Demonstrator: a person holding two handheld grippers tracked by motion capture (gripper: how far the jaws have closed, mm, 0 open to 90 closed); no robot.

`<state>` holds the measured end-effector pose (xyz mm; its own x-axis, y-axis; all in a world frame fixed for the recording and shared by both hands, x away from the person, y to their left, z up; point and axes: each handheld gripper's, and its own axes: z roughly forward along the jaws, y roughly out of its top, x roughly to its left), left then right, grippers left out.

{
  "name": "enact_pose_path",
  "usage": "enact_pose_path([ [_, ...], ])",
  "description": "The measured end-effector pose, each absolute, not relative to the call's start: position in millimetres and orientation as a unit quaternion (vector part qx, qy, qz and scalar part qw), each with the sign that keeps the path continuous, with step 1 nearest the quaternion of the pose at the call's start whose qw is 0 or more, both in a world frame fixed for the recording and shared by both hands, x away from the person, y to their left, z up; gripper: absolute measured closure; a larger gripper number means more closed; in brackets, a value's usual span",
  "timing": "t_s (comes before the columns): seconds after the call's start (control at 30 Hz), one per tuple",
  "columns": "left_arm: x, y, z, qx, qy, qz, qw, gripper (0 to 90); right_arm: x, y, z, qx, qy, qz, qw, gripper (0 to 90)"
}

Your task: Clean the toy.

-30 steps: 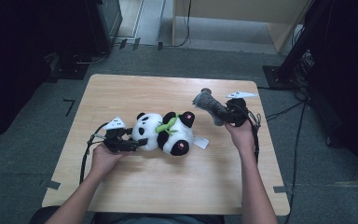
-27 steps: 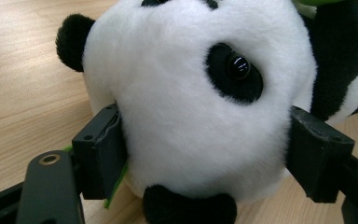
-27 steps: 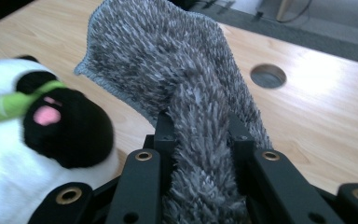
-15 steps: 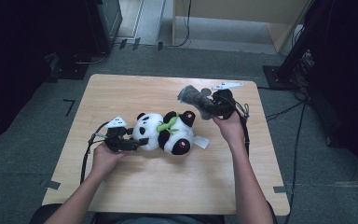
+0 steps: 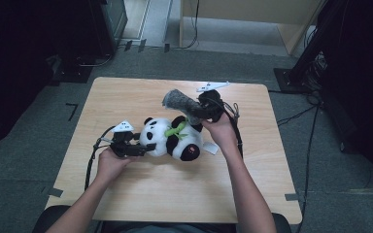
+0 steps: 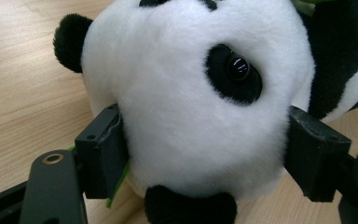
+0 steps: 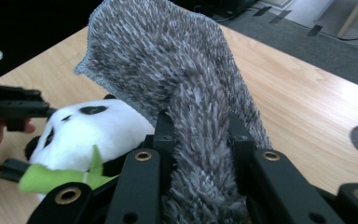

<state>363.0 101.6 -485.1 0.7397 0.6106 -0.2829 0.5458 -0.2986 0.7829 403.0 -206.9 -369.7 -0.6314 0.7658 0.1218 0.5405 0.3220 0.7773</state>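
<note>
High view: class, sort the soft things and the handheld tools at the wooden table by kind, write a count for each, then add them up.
Panda plush toy: 1
Grey fuzzy cloth: 1
Handheld grippers: 2, the left gripper clamped on the panda's head, the right gripper pinching the cloth
Total: 4
</note>
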Motion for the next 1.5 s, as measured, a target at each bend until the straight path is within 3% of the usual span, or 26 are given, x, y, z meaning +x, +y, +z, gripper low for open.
enact_pose_path([
  [0.33, 360.8, 99.5, -485.6, 0.805, 0.357, 0.044, 0.471, 23.8, 407.5, -167.1, -379.0, 0.367, 0.825, 0.414, 0.114, 72.9],
  [0.6, 359.4, 99.0, -488.1, 0.803, 0.359, 0.05, 0.473, 24.0, 412.8, -127.0, -405.7, 0.334, 0.854, 0.388, 0.092, 72.9],
  [0.83, 360.9, 98.0, -487.9, 0.8, 0.367, 0.052, 0.471, 32.8, 421.7, -130.5, -415.9, 0.341, 0.854, 0.381, 0.098, 73.6],
  [0.97, 360.2, 97.9, -487.9, 0.799, 0.368, 0.053, 0.472, 34.1, 424.7, -131.9, -418.9, 0.348, 0.859, 0.355, 0.12, 74.0],
  [1.47, 359.9, 98.3, -488.4, 0.796, 0.368, 0.05, 0.479, 35.7, 438.6, -151.1, -423.5, 0.371, 0.854, 0.347, 0.112, 73.9],
  [1.5, 360.0, 98.6, -488.4, 0.796, 0.368, 0.05, 0.478, 35.7, 439.0, -154.4, -419.3, 0.375, 0.851, 0.341, 0.14, 74.0],
])
